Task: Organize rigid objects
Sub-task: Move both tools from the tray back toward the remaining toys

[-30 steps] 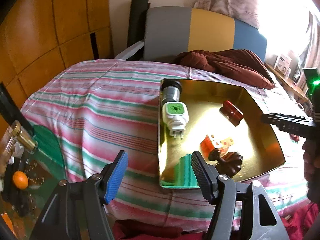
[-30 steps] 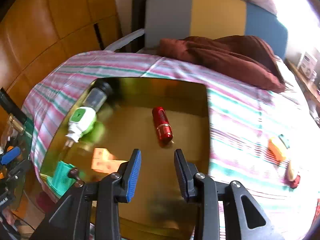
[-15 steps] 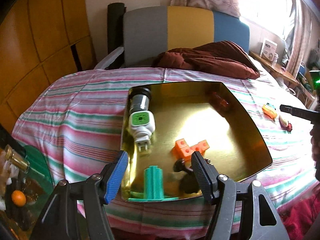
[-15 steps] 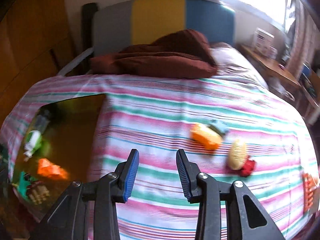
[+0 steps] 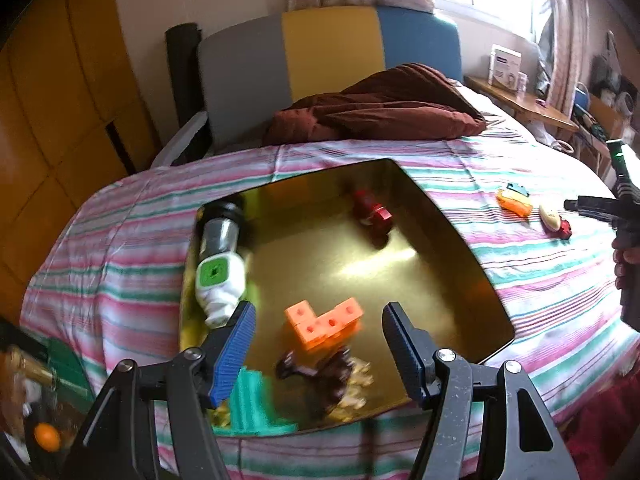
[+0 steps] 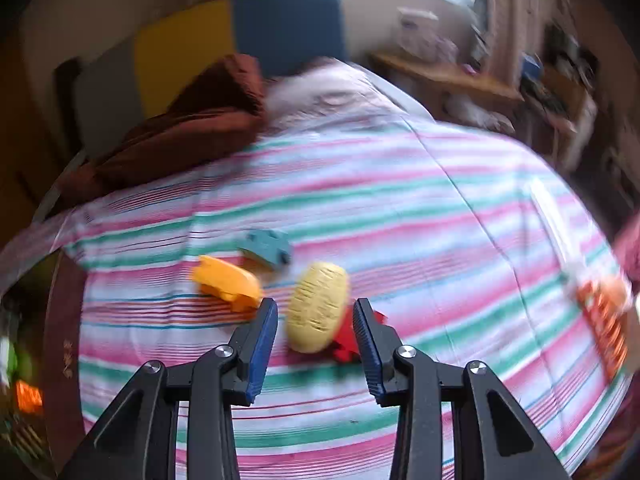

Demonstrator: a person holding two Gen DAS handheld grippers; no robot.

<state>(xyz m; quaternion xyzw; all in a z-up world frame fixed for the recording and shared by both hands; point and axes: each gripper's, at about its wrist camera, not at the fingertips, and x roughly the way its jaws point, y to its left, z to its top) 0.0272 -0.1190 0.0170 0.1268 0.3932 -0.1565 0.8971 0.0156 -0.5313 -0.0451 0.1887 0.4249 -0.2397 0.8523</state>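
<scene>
A gold tray [image 5: 452,224] lies on the striped bedspread and holds a white and green plug [image 5: 218,280], a dark jar [image 5: 220,228], a red piece [image 5: 374,214], an orange block [image 5: 326,322], a brown figure [image 5: 320,372] and a green piece [image 5: 252,404]. My left gripper [image 5: 319,312] hangs open above the tray's near end, with nothing in it. To the right of the tray, my right gripper [image 6: 315,306] is open over a yellow oval piece [image 6: 316,308], without pressing on it. A red piece [image 6: 346,344], an orange toy [image 6: 226,282] and a blue toy [image 6: 266,246] lie around the oval piece.
A brown blanket [image 5: 380,112] is bunched at the head of the bed below the grey, yellow and blue headboard [image 5: 332,48]. A wooden shelf [image 5: 528,108] with a white box stands at the right. An orange item [image 6: 604,316] lies at the bed's right edge.
My right gripper swung from above the tray out to the right over the loose toys, and its jaws opened a little wider. The left view rolled and shifted, so the tray now sits in its centre.
</scene>
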